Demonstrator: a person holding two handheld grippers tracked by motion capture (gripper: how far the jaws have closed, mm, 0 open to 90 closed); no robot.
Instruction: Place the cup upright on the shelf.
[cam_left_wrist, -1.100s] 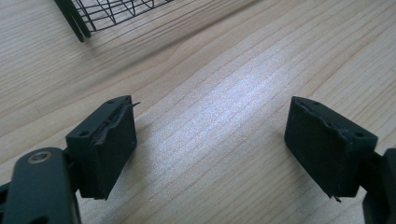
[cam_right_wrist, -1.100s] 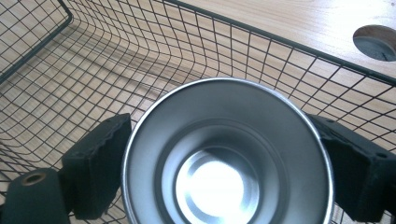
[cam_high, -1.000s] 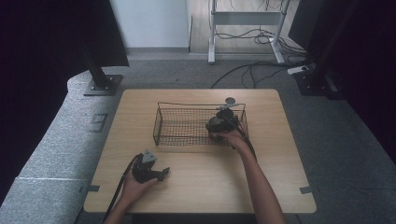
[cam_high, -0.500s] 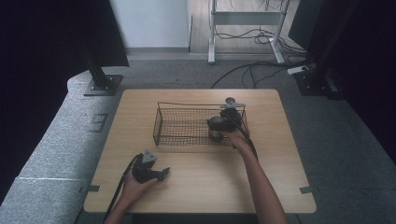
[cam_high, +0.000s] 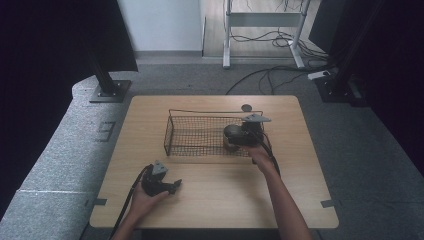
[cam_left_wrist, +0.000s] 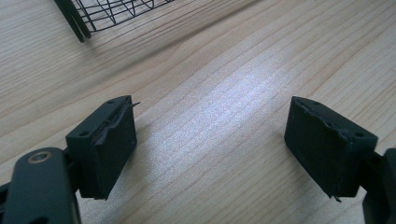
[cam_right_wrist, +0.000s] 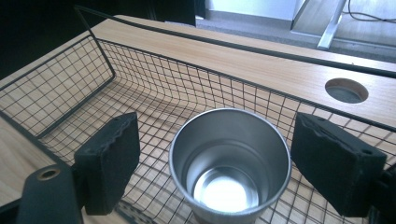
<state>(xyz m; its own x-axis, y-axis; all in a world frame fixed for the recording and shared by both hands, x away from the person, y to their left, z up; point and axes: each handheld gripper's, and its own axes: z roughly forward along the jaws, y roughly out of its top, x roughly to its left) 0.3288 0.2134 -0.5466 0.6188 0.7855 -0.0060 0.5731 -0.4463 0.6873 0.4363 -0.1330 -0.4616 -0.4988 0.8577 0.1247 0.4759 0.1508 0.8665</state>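
Right gripper has crept along the basket's right end, jaws just closing but not yet touching the upright cup inside it; left gripper unchanged, released near the basket.

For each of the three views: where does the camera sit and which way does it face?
High view: above the near table edge, facing forward and down; both forearms, left gripper, right gripper.
Left gripper view: on that gripper, facing bare table between open jaws.
Right gripper view: on that gripper, facing down into a cup between its jaws.
All three share the basket.
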